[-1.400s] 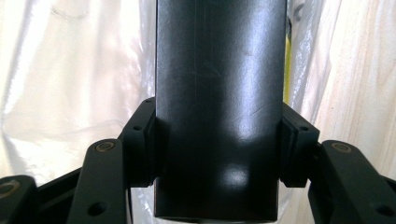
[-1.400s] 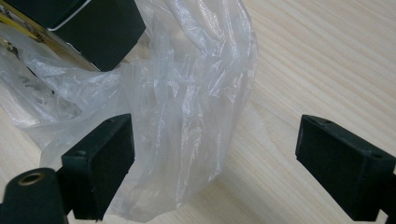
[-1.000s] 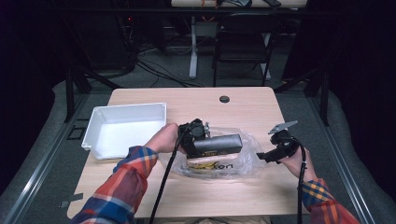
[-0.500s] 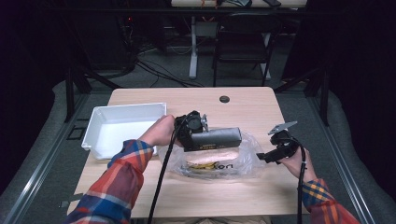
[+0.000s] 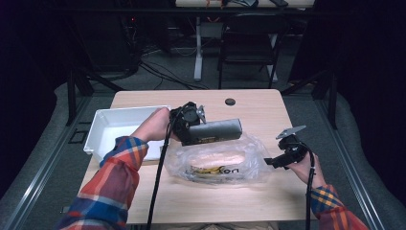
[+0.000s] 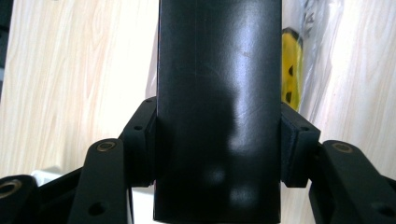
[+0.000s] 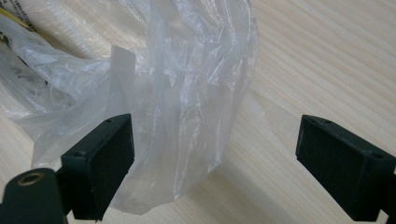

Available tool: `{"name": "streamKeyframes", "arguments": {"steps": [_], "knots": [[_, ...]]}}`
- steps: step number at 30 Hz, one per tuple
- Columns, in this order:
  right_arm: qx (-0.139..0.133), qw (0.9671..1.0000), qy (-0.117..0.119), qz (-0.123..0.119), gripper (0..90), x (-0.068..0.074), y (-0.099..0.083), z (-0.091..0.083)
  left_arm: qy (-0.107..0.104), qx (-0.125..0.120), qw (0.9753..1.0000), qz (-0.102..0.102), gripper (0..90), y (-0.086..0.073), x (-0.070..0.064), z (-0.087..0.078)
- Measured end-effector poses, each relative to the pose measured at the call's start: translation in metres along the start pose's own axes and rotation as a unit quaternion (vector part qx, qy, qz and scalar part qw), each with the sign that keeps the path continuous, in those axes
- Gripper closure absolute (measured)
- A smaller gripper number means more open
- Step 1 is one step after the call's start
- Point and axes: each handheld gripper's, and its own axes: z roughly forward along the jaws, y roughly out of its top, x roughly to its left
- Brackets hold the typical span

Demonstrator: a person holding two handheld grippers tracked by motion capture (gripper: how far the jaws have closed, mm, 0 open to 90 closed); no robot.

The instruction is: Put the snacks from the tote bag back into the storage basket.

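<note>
My left hand-held gripper (image 5: pixel 198 125) has lifted the dark box (image 5: pixel 215 131) clear of the plastic bag (image 5: pixel 218 163), clamped firmly. My right hand-held gripper (image 5: pixel 275 160) waits unclenched at the bag's edge; I should carry the box level toward the white tray (image 5: pixel 103 127).

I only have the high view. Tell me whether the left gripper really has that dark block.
Observer: Yes. In the left gripper view both pads press the flat sides of the block.
Operator: Report the right gripper.
Observer: The right gripper is open, with the end of the bag between its jaws, against the left pad and apart from the other one.
Operator: Say what lies under the block.
Observer: Bare table on one side; on the other, the bag with something yellow inside.
</note>
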Motion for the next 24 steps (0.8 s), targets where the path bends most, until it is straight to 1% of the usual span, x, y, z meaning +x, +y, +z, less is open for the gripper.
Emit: {"name": "streamKeyframes", "arguments": {"steps": [1, 4, 8, 11, 12, 13, 14, 15, 18, 20, 21, 22, 23, 24], "knots": [[0.001, 1.0, -0.001, 0.0, 11.0, 0.0, 0.0, 0.0, 0.004, 0.0, 1.0, 0.002, 43.6, -0.002, 0.001, -0.001], [0.002, 1.0, -0.001, 0.001, 10.9, 0.0, 0.0, 0.001, 0.003, 0.0, 1.0, -0.009, 43.6, -0.009, 0.004, -0.005], [0.003, 1.0, -0.001, 0.0, 11.0, 0.0, 0.0, 0.002, 0.007, 0.001, 0.9998, -0.016, 43.6, -0.019, 0.008, -0.009], [0.005, 1.0, -0.003, -0.002, 11.0, 0.0, 0.0, 0.002, 0.011, -0.001, 0.9996, -0.026, 43.6, -0.027, 0.011, -0.012], [0.005, 1.0, -0.003, -0.002, 11.0, 0.0, 0.0, 0.002, 0.009, 0.002, 0.9996, -0.027, 43.6, -0.029, 0.012, -0.014], [0.003, 1.0, -0.004, -0.001, 11.0, 0.0, -0.001, 0.002, 0.012, 0.001, 0.9996, -0.027, 43.6, -0.032, 0.013, -0.015], [0.003, 1.0, -0.001, -0.001, 11.0, 0.0, 0.0, 0.002, 0.01, 0.002, 0.9994, -0.034, 43.6, -0.035, 0.013, -0.016], [0.003, 1.0, -0.002, -0.001, 11.0, 0.0, -0.001, 0.002, 0.012, -0.001, 0.9992, -0.037, 43.6, -0.039, 0.015, -0.017], [0.003, 1.0, -0.003, 0.0, 11.0, 0.0, -0.001, 0.002, 0.018, 0.001, 0.9988, -0.046, 43.6, -0.048, 0.016, -0.021], [0.004, 1.0, -0.004, -0.001, 11.0, 0.0, -0.001, 0.002, 0.017, 0.002, 0.9985, -0.053, 43.6, -0.054, 0.018, -0.024], [0.005, 1.0, -0.004, -0.003, 11.0, 0.0, -0.001, 0.002, 0.022, 0.001, 0.9983, -0.054, 43.6, -0.058, 0.019, -0.025], [0.001, 1.0, -0.004, 0.001, 11.0, 0.0, -0.001, 0.002, 0.02, 0.001, 0.9981, -0.058, 43.6, -0.06, 0.019, -0.026], [0.004, 1.0, -0.005, -0.002, 11.0, 0.0, -0.001, 0.002, 0.023, -0.003, 0.9976, -0.065, 43.6, -0.065, 0.019, -0.028], [0.003, 1.0, -0.002, 0.0, 11.0, 0.0, -0.001, 0.002, 0.024, -0.002, 0.9976, -0.065, 43.6, -0.067, 0.02, -0.029]]}}
